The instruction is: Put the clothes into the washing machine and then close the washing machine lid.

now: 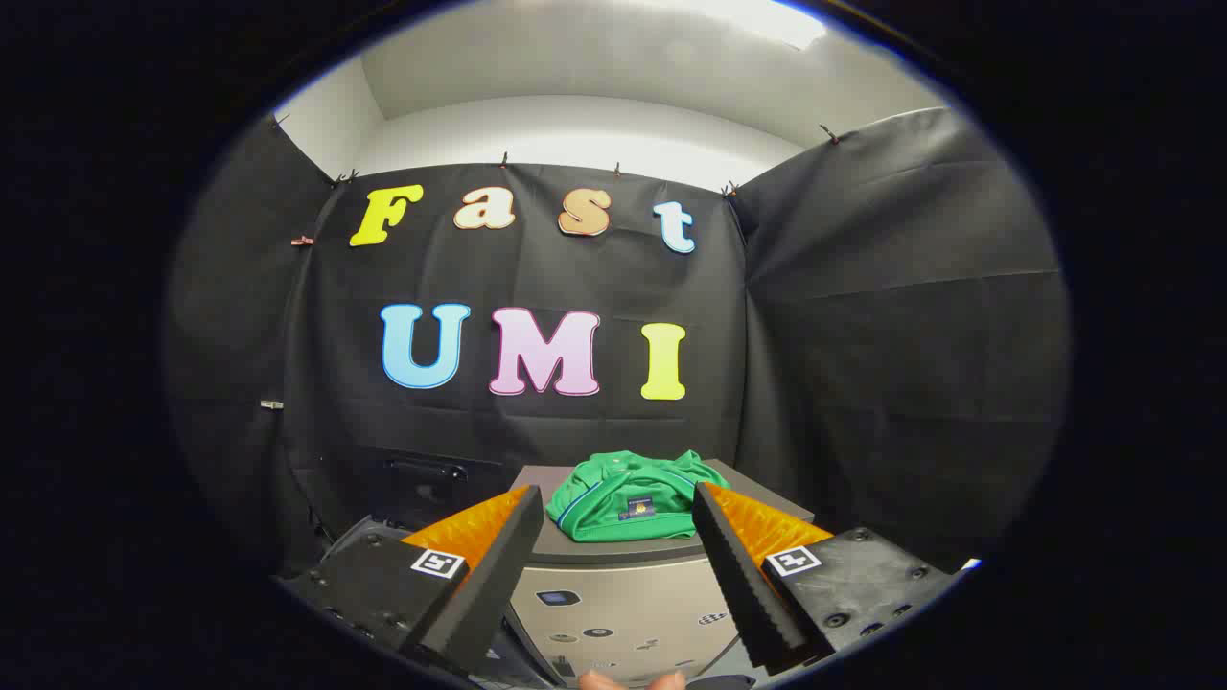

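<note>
A: We log the green garment [628, 498] as soft knit cloth, matt, creased, with a sewn patch.

B: Agreed. We mark the washing machine [623, 599] as smooth painted metal or plastic, satin grey, slight sheen on the front.

A: The tongs [618, 537], spread wide apart and holding nothing: ridged, matt inner faces. Body looks like hard matt plastic.

B: Booth wall: matt black cloth, wrinkled.

Tongs [613, 537] spread wide, serrated inner faces, square black-and-white markers, screwed black mounting blocks
</note>
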A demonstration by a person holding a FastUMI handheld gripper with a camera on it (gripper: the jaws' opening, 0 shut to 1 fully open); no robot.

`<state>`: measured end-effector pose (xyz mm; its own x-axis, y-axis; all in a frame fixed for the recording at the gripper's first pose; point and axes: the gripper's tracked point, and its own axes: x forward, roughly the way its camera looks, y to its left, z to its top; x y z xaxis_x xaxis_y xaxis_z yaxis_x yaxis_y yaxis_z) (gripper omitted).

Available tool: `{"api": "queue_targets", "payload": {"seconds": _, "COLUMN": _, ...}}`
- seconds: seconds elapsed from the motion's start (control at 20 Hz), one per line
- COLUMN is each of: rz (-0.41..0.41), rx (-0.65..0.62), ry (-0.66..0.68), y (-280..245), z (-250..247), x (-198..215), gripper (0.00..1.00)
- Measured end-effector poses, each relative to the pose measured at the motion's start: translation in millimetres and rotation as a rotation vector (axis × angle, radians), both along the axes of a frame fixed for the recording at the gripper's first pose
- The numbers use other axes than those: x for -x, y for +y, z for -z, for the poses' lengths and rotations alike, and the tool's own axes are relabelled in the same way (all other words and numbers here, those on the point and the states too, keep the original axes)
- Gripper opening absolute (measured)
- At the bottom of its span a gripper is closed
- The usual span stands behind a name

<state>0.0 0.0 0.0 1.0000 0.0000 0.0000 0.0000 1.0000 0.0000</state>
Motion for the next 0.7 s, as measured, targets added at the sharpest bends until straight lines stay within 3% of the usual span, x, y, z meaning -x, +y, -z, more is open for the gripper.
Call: {"api": "queue_targets", "payload": {"seconds": 0.7, "rz": -0.009, "rx": 0.004, "ry": 0.011, "y": 6.1, "z": 6.2, "x": -0.5, "gripper": 0.98}}
